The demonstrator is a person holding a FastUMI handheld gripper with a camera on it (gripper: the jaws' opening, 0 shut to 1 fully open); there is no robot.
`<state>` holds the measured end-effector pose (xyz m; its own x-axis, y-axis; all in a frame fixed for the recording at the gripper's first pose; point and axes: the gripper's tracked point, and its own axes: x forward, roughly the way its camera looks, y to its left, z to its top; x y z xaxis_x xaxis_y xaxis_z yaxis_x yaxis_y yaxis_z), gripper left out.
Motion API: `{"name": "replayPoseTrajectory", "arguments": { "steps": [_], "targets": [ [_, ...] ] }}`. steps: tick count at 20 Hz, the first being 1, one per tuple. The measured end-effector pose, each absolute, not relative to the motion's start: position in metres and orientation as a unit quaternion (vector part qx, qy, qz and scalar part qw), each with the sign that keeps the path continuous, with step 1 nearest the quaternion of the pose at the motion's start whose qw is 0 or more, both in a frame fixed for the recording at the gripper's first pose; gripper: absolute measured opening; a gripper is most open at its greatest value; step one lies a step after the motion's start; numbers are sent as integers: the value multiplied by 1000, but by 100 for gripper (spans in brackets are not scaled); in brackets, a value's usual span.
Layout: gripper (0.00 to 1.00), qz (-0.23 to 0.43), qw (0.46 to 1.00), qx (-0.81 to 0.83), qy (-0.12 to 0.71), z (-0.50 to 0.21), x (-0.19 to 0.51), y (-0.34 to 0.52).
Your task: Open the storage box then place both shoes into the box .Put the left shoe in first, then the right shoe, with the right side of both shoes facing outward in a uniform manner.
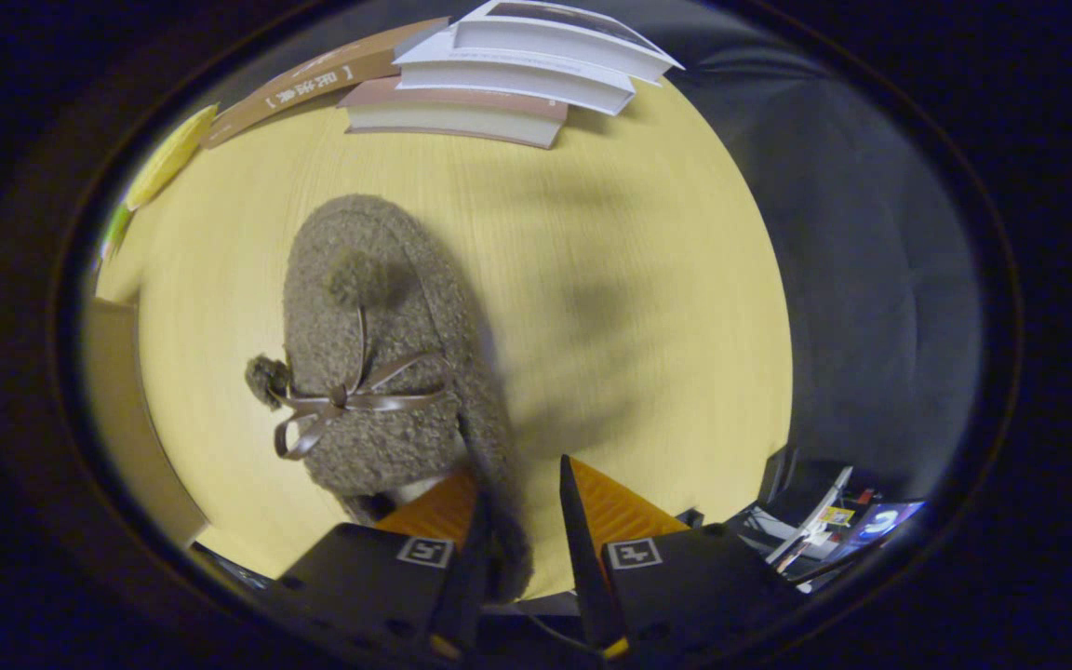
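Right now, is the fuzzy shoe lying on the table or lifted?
Cannot tell. The shoe hangs over the yellow table, its heel rim between the fingers of the gripper; contact with either is unclear.

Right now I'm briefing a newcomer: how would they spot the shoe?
On the round yellow wooden table, below the stack of books, lies a fuzzy grey-brown slipper. Its heel rim sits between the open gripper fingers. Brown ribbon bow and pompoms mark it.

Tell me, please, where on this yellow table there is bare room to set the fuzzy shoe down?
The widest bare patch of the table lies beside the fuzzy shoe, between it and the dark booth wall, short of the stacked books. The books crowd the far edge. The gripper looks open, the shoe's heel edge between its fingers.
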<state>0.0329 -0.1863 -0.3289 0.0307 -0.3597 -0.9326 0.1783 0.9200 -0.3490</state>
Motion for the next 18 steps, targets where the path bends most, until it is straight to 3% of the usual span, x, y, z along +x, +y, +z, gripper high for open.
{"name": "replayPoseTrajectory", "arguments": {
  "steps": [4,12,13,18],
  "targets": [
    [15,-187,717,-74,667,-332,32,-181],
    [14,-201,698,-135,673,-336,34,-180],
    [4,-195,697,-144,675,-333,33,-180],
    [4,-197,703,-143,668,-330,34,-178]
  ]
}}
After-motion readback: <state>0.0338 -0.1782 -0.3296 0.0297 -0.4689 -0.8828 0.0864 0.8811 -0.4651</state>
